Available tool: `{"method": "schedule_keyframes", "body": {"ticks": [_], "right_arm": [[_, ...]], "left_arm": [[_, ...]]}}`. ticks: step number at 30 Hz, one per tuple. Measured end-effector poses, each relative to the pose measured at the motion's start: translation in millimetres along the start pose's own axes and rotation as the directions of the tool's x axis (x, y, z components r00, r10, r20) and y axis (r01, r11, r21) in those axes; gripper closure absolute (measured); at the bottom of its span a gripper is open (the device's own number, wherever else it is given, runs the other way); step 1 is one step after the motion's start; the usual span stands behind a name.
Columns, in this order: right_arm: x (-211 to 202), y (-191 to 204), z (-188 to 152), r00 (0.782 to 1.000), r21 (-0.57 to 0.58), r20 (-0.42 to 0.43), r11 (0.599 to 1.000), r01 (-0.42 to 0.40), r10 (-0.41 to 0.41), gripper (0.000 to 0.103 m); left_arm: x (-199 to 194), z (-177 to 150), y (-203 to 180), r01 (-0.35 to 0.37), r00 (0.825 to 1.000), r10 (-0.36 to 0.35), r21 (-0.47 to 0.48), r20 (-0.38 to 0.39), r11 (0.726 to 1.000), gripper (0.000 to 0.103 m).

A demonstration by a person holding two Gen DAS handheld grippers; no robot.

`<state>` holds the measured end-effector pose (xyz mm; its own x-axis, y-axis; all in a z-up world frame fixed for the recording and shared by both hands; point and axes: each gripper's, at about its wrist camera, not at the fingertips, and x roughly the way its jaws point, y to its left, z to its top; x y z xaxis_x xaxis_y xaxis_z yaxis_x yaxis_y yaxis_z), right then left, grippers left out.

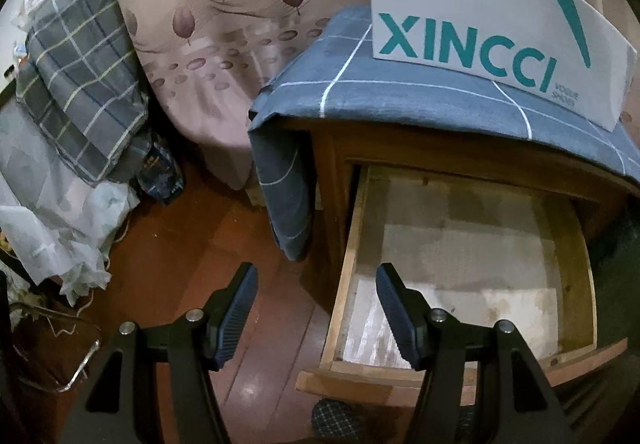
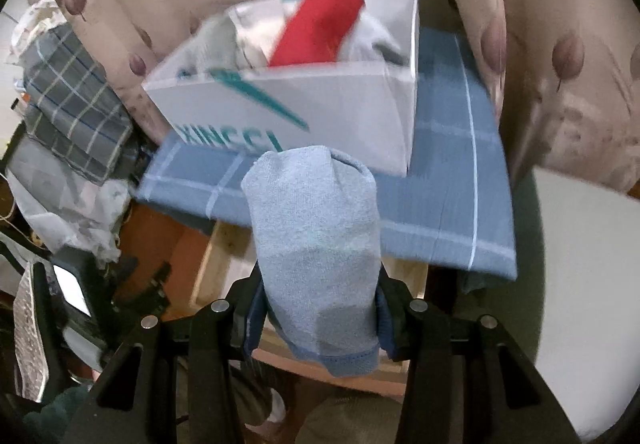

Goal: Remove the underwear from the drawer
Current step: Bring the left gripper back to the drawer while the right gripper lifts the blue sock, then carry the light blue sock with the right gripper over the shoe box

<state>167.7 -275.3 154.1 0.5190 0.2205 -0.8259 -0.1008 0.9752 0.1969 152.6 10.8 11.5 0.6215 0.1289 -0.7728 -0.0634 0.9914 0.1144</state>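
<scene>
From the left wrist: the left tongs [image 1: 316, 308] hang spread and empty over the near left corner of the pulled-out drawer [image 1: 348, 260], one finger above the wooden floor [image 1: 192, 236], the other above the drawer's left wall. The drawer's pale lined bottom lies bare as far as this view reaches; no garment shows in it, though its right side runs into shadow. Above it, the nightstand [image 1: 332, 179] carries a blue checked cloth [image 1: 420, 99] over its top, and a white shoe box [image 1: 480, 15] stands at the back of that cloth, a bit of red showing above its far edge.

From the right wrist: the right tongs [image 2: 316, 320] pinch a rolled bundle of light blue underwear [image 2: 316, 244], which stands up between the fingers and is held in the air in front of the nightstand's near edge, over the open drawer below. Behind it, the box sits toward the back of the blue cloth, open-topped, with a red garment [image 2: 320, 27] and pale clothes inside; the picture is smeared with motion. The other tool appears dimly at lower left, beside the drawer.

Judged from both views, the main step looks done: the underwear is out of the drawer and in the grip. What seems left is to set it down, perhaps in the box or on the cloth, and possibly to shut the drawer.
</scene>
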Motion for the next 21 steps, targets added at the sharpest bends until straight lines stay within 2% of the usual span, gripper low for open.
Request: {"method": "schedule_keyframes", "body": {"ticks": [6, 10, 21], "right_arm": [[-21.6, 12.6, 47.2, 0.996, -0.025, 0.080, 0.999, 0.034, -0.032, 0.061], [-21.1, 11.4, 79.4, 0.993, -0.004, 0.103, 0.999, 0.054, -0.053, 0.061], [28.5, -1.0, 134.2, 0.975, 0.024, 0.059, 0.976, 0.214, -0.215, 0.061]], "left_arm": [[-1.7, -0.4, -2.9, -0.013, 1.000, 0.013, 0.011, 0.011, 1.000, 0.040], [-2.8, -0.4, -2.6, -0.015, 1.000, 0.015, 0.003, 0.014, 1.000, 0.040], [-3.3, 0.0, 1.5, 0.001, 1.000, -0.001, -0.011, 0.010, 1.000, 0.040]]}}
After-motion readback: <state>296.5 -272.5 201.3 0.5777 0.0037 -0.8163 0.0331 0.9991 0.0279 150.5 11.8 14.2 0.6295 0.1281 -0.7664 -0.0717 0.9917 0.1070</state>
